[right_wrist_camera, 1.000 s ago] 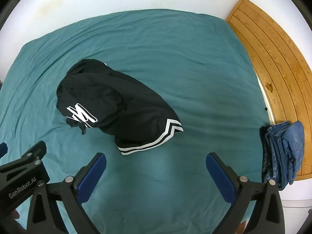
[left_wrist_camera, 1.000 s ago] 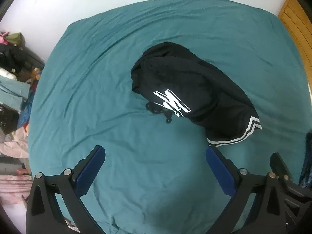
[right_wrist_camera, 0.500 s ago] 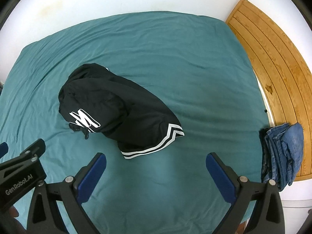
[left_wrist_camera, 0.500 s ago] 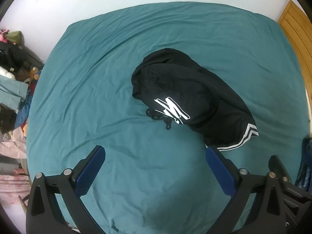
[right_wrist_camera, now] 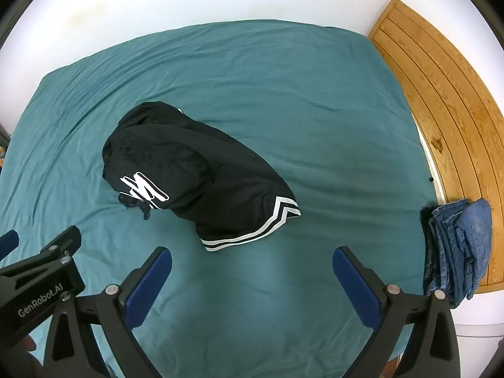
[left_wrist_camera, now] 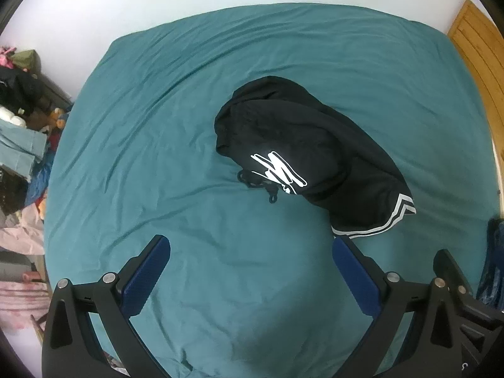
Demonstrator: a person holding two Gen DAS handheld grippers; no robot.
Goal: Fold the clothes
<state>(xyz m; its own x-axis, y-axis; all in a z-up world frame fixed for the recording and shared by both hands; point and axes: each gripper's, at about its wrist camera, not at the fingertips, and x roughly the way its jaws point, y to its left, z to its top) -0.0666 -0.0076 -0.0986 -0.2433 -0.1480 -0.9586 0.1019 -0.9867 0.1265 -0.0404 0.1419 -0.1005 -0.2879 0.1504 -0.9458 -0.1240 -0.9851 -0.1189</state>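
Black shorts with a white logo and white-striped hem lie crumpled in the middle of the teal bed; they also show in the right wrist view. A black drawstring trails out at their near left. My left gripper is open and empty, held above the bed short of the shorts, its right finger just below the striped hem. My right gripper is open and empty, just near of the striped hem.
The teal bed sheet fills both views. Folded blue jeans lie at the bed's right edge beside a wooden headboard. Clutter and clothes sit off the bed's left side. A white wall is behind.
Both grippers have drawn back and up a little, so the shorts sit slightly lower and farther in both views. The shorts have not moved on the bed.
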